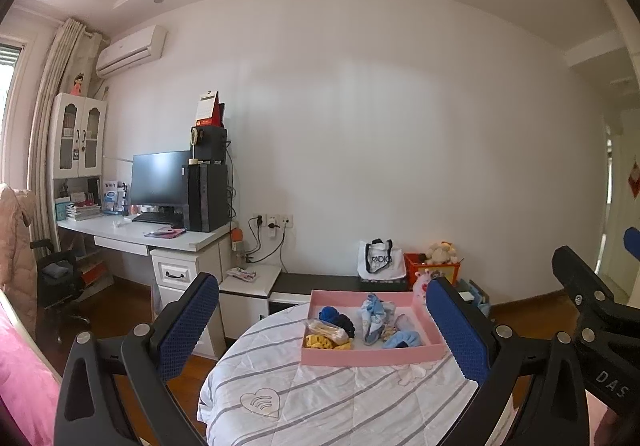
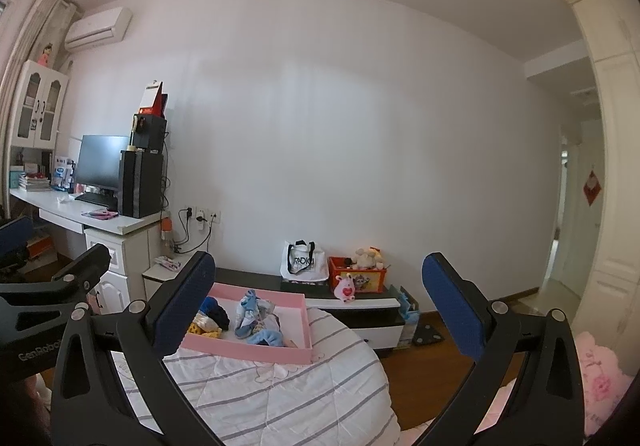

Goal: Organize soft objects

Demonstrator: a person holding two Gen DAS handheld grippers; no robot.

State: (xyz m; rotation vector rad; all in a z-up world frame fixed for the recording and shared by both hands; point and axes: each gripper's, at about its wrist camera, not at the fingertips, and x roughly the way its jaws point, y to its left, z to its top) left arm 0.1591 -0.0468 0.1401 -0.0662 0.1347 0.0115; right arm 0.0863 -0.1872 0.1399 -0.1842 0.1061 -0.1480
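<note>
1. The left hand-held gripper [image 1: 322, 320] hung in the air with its blue-padded fingers [image 1: 185, 326] spread wide apart and nothing between them
2. The right hand-held gripper [image 2: 320, 306] was likewise held off the bed, its fingers [image 2: 454, 304] wide apart and gripping nothing
3. A pink tray [image 1: 370, 357] sat on a bed covered by a white quilt [image 1: 320, 398] with grey stripes, near the quilt's far end
4. Inside the tray lay the soft things: a yellow piece [image 1: 320, 342] at the front left, a dark blue bundle [image 1: 338, 318] behind it, a pale blue patterned cloth [image 1: 374, 316] standing up in the middle, and a light blue piece [image 1: 402, 338] at the front right
5. Both hand-held grippers were well apart from the tray, touching none of its contents
6. Beyond the bed stood a low cabinet [image 2: 360, 304] along the white wall, carrying a white tote bag [image 2: 302, 262] and a red box [image 2: 358, 278] with plush toys on top
</note>
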